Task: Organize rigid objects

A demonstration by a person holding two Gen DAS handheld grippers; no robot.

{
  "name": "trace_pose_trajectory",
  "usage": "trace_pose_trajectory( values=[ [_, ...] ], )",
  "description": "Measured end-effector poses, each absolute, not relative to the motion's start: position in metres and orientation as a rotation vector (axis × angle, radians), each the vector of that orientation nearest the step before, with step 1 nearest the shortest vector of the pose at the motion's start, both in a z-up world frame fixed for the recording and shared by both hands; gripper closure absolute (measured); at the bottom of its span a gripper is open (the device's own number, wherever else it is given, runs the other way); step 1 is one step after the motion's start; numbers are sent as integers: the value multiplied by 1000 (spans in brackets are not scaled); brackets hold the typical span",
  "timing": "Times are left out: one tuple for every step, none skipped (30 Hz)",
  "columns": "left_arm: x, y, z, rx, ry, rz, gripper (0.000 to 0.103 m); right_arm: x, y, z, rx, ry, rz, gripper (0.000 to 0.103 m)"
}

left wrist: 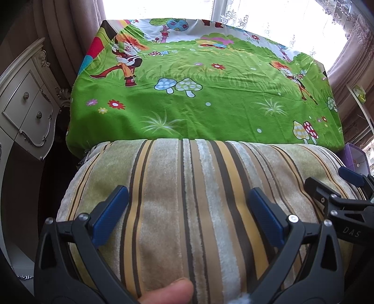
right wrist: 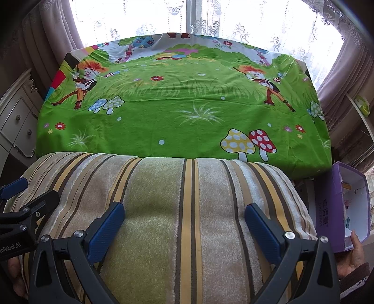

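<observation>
A striped beige, yellow and brown plush cushion [left wrist: 187, 198] lies in front of a table under a green cartoon cloth [left wrist: 198, 105]. My left gripper [left wrist: 187, 205] is open, fingers spread wide over the cushion, holding nothing. My right gripper [right wrist: 184, 222] is open too, over the same cushion [right wrist: 163, 210], empty. The right gripper also shows at the right edge of the left wrist view [left wrist: 339, 194]. The left gripper's fingers [right wrist: 28, 203] show at the left edge of the right wrist view. The green cloth [right wrist: 182, 117] bears no objects.
A purple open cardboard box [right wrist: 346, 210] stands at the right, a hand [right wrist: 353, 252] under it. A cream carved drawer cabinet [left wrist: 30, 110] stands at the left. Curtains and a bright window [right wrist: 198, 18] are behind the table.
</observation>
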State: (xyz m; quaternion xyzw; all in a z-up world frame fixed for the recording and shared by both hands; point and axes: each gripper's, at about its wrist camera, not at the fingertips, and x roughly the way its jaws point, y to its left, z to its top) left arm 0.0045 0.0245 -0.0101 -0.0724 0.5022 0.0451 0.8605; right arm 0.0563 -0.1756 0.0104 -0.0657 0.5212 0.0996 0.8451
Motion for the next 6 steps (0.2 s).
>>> trace_pose_trajectory(
  values=[
    [4, 25, -10, -152, 1053, 94, 0, 56, -176, 10, -138, 1099, 210, 0],
    [4, 25, -10, -152, 1052, 93, 0, 56, -175, 10, -138, 1099, 208, 0],
    [3, 26, -10, -155, 1047, 92, 0, 56, -175, 10, -138, 1099, 209, 0],
    [2, 26, -10, -157, 1042, 92, 0, 56, -175, 10, -139, 1099, 209, 0],
    [2, 26, -10, -156, 1040, 93, 0, 56, -175, 10, -138, 1099, 210, 0],
    [3, 25, -12, -156, 1037, 97, 0, 56, -175, 10, -138, 1100, 209, 0]
  ],
)
